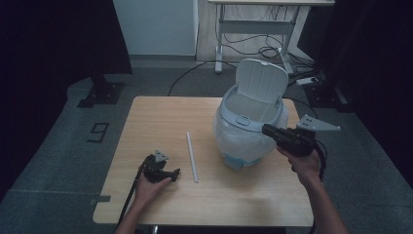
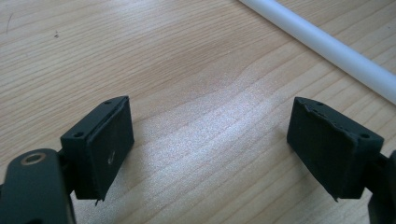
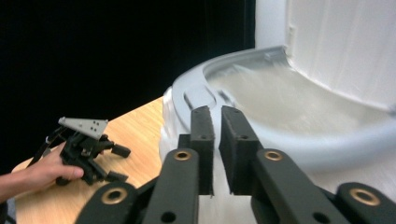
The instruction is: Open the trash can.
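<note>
High view: right gripper (image 1: 267, 129) is hovering at the bin's rim, left gripper (image 1: 176, 172) is resting beside the white tube

The pale blue plastic bin (image 1: 249, 127), lid (image 1: 260, 81) upright and clear liner bulging, is sitting near the table's (image 1: 146, 117) far right corner. The smooth, stiff tube (image 1: 192, 157) is lying mid-table, long axis running far to near, just right of the spread, empty left jaws; the right jaws are nearly pressed together, holding nothing

Open tool (image 2: 205, 149) near white tube (image 2: 327, 46)
</note>
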`<act>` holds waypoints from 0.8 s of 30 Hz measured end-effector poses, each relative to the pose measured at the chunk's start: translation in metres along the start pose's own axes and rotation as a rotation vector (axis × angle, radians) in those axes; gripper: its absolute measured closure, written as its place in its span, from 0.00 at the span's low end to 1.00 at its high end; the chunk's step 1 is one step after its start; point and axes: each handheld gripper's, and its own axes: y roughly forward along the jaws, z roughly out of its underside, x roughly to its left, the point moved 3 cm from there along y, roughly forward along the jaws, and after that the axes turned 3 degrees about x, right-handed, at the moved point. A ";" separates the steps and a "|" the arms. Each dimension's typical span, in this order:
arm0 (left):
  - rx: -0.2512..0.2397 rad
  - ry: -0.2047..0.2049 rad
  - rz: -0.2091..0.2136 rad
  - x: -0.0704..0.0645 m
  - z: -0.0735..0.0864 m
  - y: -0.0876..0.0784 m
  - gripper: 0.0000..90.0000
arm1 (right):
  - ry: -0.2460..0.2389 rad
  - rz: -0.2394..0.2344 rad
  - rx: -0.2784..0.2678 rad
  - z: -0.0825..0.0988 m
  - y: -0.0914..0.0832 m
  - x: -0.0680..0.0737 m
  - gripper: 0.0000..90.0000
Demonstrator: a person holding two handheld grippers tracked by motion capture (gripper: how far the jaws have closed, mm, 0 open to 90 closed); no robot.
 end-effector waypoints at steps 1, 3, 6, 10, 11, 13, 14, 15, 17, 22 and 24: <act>-0.001 -0.001 -0.001 0.000 0.000 0.000 0.16 | 0.001 0.003 -0.006 0.005 -0.005 -0.001 0.88; -0.002 -0.002 -0.002 0.000 0.000 0.000 0.16 | 0.012 -0.020 -0.016 0.022 -0.020 -0.005 0.77; -0.002 -0.003 -0.002 0.000 0.000 0.000 0.16 | 0.024 0.000 -0.012 0.045 -0.031 -0.010 0.67; -0.004 -0.006 -0.006 -0.001 0.000 0.000 0.16 | 0.055 0.041 0.007 0.078 -0.036 -0.020 0.55; -0.004 -0.007 -0.007 -0.001 0.000 0.000 0.16 | 0.055 0.041 0.007 0.078 -0.036 -0.020 0.55; -0.003 -0.009 -0.011 -0.001 0.000 0.000 0.16 | 0.071 0.074 0.023 0.098 -0.037 -0.027 0.50; -0.003 -0.009 -0.011 -0.001 0.000 0.000 0.17 | 0.071 0.074 0.023 0.098 -0.037 -0.027 0.50; -0.005 -0.014 -0.012 -0.001 0.000 0.000 0.17 | 0.080 0.096 0.036 0.109 -0.037 -0.030 0.47; -0.005 -0.015 -0.014 -0.001 0.000 0.000 0.17 | 0.086 0.104 0.040 0.114 -0.036 -0.032 0.46; -0.011 -0.036 -0.035 0.000 -0.001 -0.002 0.22 | 0.121 0.116 0.070 0.136 -0.031 -0.038 0.44; -0.019 -0.039 -0.036 0.000 -0.001 -0.004 0.24 | 0.119 0.125 0.091 0.140 -0.029 -0.039 0.44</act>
